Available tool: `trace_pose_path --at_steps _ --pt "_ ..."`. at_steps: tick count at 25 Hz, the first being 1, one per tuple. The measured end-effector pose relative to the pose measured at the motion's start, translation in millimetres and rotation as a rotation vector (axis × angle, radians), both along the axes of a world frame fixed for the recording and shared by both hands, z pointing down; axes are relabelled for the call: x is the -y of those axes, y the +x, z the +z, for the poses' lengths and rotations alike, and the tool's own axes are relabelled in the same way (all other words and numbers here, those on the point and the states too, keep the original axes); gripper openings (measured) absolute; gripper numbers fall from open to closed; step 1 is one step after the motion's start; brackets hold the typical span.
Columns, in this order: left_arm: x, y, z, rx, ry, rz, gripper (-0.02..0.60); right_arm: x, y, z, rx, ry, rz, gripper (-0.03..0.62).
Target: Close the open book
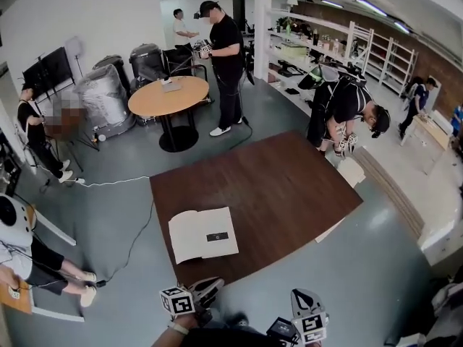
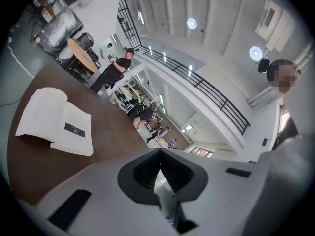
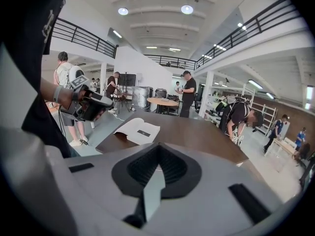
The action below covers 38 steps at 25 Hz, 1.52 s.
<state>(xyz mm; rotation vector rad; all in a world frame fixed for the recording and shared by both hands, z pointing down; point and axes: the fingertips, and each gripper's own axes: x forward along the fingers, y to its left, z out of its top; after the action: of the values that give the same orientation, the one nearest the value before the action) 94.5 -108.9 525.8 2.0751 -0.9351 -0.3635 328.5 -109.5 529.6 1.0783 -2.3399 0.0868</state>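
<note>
Book (image 1: pixel 203 233) lies open beyond left tool (image 1: pixel 214 284) and right tool (image 1: pixel 299 293).

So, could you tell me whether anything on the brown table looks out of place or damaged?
Nothing stands out. The open book lies flat near the brown table's near corner, slightly skewed to its edges. A small dark rectangle sits on one page; print or loose, I cannot tell.

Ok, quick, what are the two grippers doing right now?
Left gripper: shut, holding nothing.
Right gripper: shut, holding nothing.
</note>
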Motion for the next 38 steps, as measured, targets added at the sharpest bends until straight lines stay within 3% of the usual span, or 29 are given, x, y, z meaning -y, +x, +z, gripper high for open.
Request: trace_pose_path --at_steps 4,12,23,26,30,38 --pt "1 -12 13 -0.073 -0.032 -0.055 0.002 1 -4 4 -0.006 -0.001 -0.014 -0.012" --pt "14 -37 31 -0.116 -0.065 -0.093 0.002 5 -26 1 -0.028 -0.018 -0.036 -0.012" --pt "36 -79 64 -0.281 -0.115 -0.183 0.002 6 -48 2 -0.070 -0.021 -0.057 -0.012" --pt "40 -90 77 -0.390 -0.183 -0.232 0.002 3 -52 5 -0.081 -0.034 -0.050 -0.012" --pt "50 -103 78 -0.551 -0.180 -0.273 0.002 0 -54 4 -0.096 -0.045 -0.035 -0.012" --pt "66 -119 99 -0.608 -0.173 -0.311 0.002 -2 -57 8 -0.118 -0.075 -0.011 -0.012"
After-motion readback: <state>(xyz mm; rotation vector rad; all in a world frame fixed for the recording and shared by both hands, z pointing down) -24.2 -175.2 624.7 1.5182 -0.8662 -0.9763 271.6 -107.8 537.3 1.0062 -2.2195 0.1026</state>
